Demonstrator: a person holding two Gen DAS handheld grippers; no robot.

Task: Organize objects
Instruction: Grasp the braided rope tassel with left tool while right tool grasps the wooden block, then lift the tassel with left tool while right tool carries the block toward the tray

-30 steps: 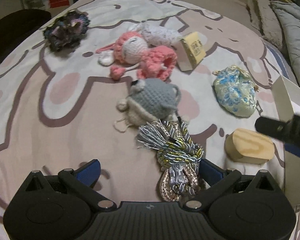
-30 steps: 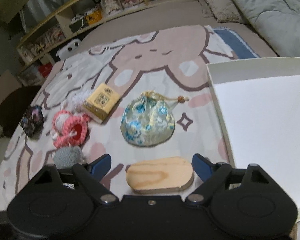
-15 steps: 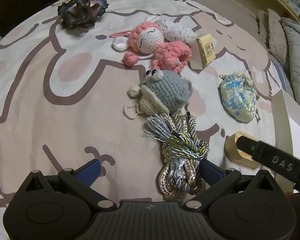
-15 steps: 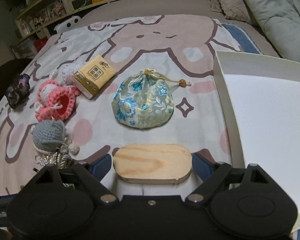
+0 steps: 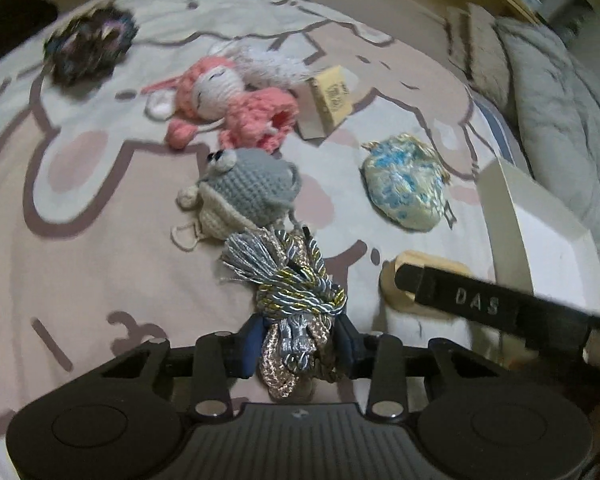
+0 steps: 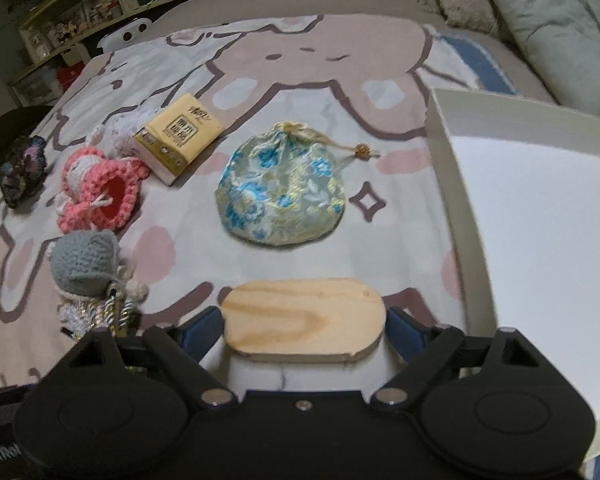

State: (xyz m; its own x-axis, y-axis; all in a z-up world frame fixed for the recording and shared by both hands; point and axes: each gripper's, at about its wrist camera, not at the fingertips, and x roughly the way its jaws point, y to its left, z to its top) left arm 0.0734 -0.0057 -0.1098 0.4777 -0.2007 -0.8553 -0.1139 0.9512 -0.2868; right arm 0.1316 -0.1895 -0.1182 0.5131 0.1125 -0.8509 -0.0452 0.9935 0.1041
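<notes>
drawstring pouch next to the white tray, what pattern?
The drawstring pouch is pale silver-gold brocade with blue flowers, clearest in the right wrist view.

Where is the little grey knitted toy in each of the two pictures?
Left wrist view: the grey knitted toy sits in the middle, just above the tassel cord.
Right wrist view: the toy is low on the left edge.
Shared landmark: the blue flowered pouch, to the toy's right in both.
</notes>
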